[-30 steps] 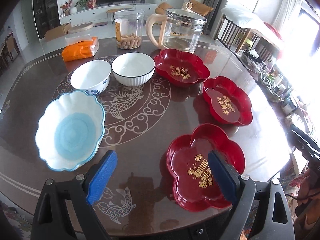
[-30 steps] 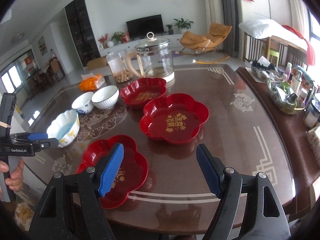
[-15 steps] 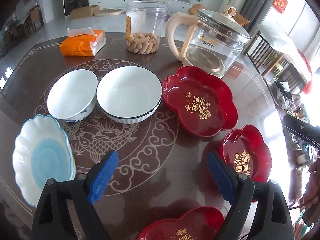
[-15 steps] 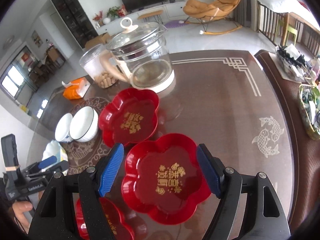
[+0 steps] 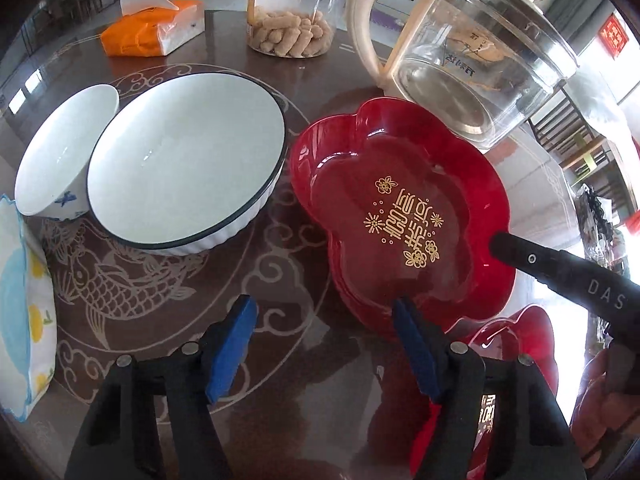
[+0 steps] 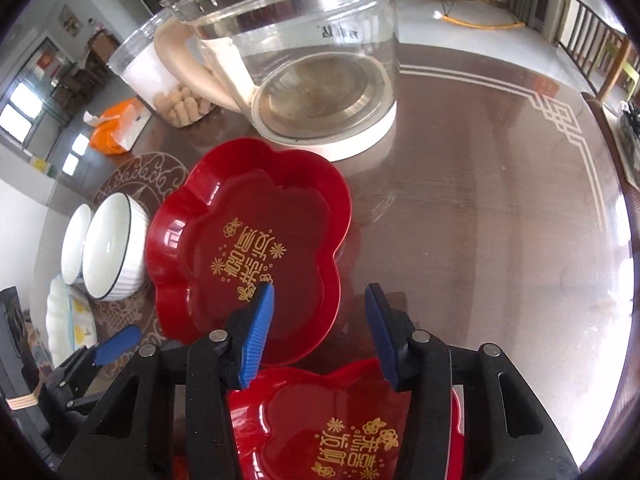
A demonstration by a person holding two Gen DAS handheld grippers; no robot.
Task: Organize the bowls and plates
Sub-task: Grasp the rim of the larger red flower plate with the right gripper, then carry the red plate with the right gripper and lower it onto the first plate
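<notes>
A red flower-shaped plate (image 5: 400, 208) with gold writing sits on the table; it also shows in the right wrist view (image 6: 248, 240). My left gripper (image 5: 324, 348) is open, its right finger at the plate's near rim. My right gripper (image 6: 318, 328) is open, straddling the plate's near right rim. A second red plate (image 6: 344, 428) lies below the right gripper. A black-rimmed white bowl (image 5: 188, 160), a smaller white bowl (image 5: 64, 148) and a blue-and-white scalloped bowl (image 5: 20, 304) sit to the left.
A glass kettle (image 5: 468, 48) with a cream handle stands behind the red plate. A jar of snacks (image 5: 292, 12) and an orange tissue pack (image 5: 152, 28) stand at the back. The right gripper's finger (image 5: 560, 272) reaches over the plate's right edge.
Both grippers have moved forward and down to the far red plate. Both jaws have narrowed somewhat but stay open.
</notes>
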